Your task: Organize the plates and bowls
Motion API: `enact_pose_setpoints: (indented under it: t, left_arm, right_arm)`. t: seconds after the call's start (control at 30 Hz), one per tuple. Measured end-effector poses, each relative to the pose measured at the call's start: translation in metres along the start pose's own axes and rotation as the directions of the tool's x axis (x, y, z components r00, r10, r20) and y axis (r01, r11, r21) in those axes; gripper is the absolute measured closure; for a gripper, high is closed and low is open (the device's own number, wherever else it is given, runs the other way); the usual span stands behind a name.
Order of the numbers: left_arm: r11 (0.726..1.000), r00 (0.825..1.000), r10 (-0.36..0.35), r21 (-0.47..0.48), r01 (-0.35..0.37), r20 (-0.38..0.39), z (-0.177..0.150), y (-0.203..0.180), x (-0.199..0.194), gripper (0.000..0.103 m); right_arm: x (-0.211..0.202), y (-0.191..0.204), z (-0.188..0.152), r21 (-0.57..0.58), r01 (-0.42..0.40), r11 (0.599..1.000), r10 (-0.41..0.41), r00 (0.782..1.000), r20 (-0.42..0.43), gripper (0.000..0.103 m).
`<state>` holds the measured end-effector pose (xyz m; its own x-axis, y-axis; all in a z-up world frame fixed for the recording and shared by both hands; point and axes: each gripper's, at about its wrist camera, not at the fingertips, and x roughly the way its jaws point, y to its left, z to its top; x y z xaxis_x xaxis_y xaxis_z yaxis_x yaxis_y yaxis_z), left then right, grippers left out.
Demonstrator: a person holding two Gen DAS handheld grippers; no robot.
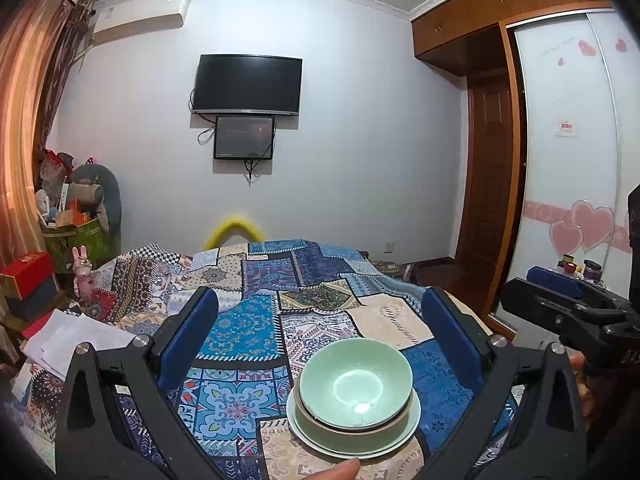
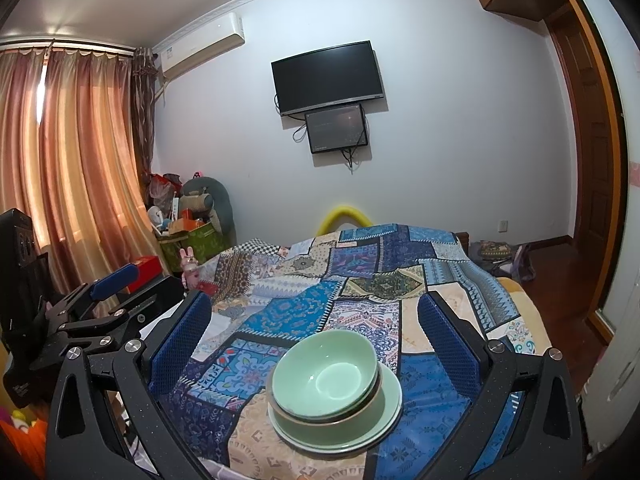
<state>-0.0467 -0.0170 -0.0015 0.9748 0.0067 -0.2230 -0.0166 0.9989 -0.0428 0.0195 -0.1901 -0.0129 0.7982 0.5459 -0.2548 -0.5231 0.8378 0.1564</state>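
Note:
A pale green bowl (image 1: 356, 384) sits nested in a second green bowl (image 1: 348, 430), and both rest on stacked green and white plates (image 1: 404, 428) on the patchwork cloth. The same bowl (image 2: 326, 374) and plates (image 2: 390, 398) show in the right wrist view. My left gripper (image 1: 320, 312) is open, held above and behind the stack, touching nothing. My right gripper (image 2: 314, 312) is open too, hovering over the stack with nothing between its fingers. A fingertip (image 1: 340, 470) shows just in front of the plates.
The patchwork cloth (image 1: 256, 320) covers a bed-like surface. White papers (image 1: 68, 344) lie at its left edge. Boxes, a green bag and a rabbit figure (image 1: 82, 276) crowd the left corner. A wardrobe (image 1: 568, 160) stands on the right. The other gripper (image 2: 100, 304) appears at left.

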Motion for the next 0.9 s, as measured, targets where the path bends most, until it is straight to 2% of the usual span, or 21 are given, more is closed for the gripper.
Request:
enact_pose_setpoints:
  t: [0.9]
  left_arm:
    - [1.000, 1.000, -0.018, -0.015, 0.017, -0.023, -0.0032, 0.0013, 0.0059, 0.000]
  right_arm:
    - [0.0043, -0.0024, -0.0026, -0.003, -0.008, 1.000, 0.008, 1.000, -0.012, 0.000]
